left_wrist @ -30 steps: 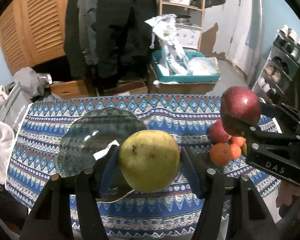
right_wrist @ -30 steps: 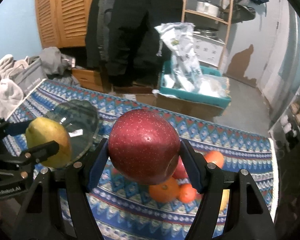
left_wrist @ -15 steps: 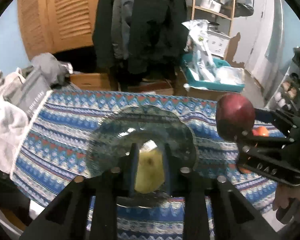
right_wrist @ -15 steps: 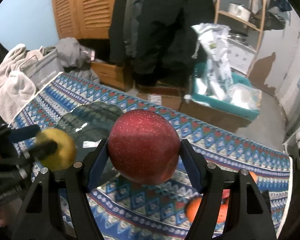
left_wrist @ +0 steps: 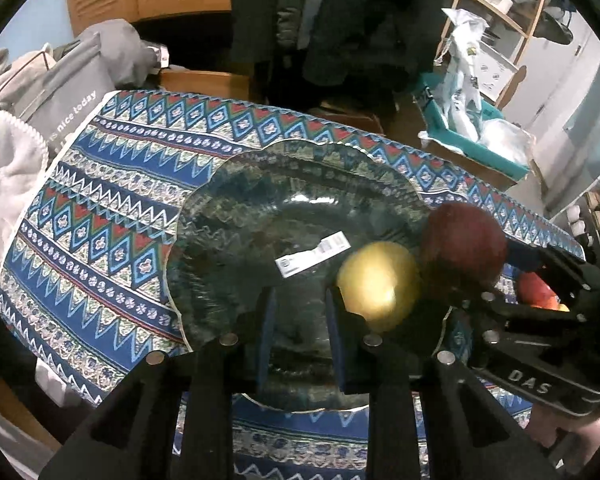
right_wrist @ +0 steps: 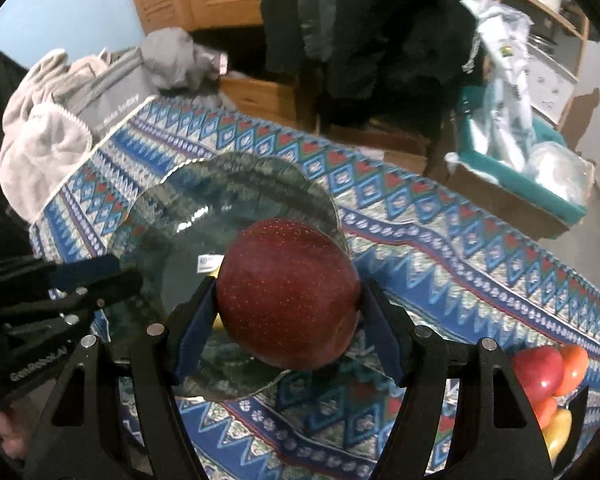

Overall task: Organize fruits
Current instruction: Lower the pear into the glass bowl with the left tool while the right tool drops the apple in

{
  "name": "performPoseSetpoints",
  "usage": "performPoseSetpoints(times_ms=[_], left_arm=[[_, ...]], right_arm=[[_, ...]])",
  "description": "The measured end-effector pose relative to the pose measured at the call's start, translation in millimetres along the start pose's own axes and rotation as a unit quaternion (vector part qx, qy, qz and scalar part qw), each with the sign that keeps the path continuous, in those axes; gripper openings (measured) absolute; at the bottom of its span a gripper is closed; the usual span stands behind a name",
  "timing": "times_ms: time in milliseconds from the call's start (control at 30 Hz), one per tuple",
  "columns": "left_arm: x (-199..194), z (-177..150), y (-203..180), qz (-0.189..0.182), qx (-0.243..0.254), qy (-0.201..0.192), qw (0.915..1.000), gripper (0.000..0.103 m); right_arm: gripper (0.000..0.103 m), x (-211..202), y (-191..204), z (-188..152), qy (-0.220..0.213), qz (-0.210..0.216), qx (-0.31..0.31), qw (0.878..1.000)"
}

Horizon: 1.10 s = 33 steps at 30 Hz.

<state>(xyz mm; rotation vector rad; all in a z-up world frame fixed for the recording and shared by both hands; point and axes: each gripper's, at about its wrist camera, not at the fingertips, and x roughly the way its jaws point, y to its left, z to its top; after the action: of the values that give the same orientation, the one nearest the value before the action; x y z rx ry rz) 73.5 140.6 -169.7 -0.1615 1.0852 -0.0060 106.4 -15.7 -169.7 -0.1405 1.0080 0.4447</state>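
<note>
Left wrist view: left gripper [left_wrist: 300, 320] stood closed, empty, over glass plate [left_wrist: 228, 216]; yellow fruit [left_wrist: 378, 288] lay on plate just right of its fingers; right gripper [right_wrist: 288, 316] clamped red apple [right_wrist: 288, 296] above plate edge; "DAS" readable on gripper body; bag [left_wrist: 60, 96] read "nice today".

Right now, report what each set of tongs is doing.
Left tongs: shut, holding nothing.
Right tongs: gripping the round dark-red apple.
</note>
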Motion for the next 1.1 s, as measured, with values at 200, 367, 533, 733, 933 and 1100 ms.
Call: performPoseSetpoints(times_ms=[200,367,533,733,933,1100], left_arm=[[6,-4,13,0.027,0.0,0.004,0.9996,0.046],[5,-4,21,0.028,-0.011,0.001,0.9995,0.059],[3,-5,24,0.037,-0.01,0.001,0.9993,0.065],[-1,-3,30,0.036,-0.022,-0.004,0.9991,0.071],[-7,-2,27,0.036,-0.02,-0.012,0.9991,0.077],[-13,-1,21,0.033,-0.017,-0.017,0.9992,0.077]], right_arm=[[0.071,11,4,5,0.008,0.002,-0.001,1.0],[0.071,17,12,14,0.017,0.004,-0.006,1.0],[0.072,20,20,20,0.024,0.003,-0.014,1.0],[0.072,17,15,20,0.017,-0.005,-0.004,1.0],[0.073,3,11,20,0.0,-0.004,0.0,1.0],[0.073,-8,9,18,-0.012,-0.008,-0.002,1.0]])
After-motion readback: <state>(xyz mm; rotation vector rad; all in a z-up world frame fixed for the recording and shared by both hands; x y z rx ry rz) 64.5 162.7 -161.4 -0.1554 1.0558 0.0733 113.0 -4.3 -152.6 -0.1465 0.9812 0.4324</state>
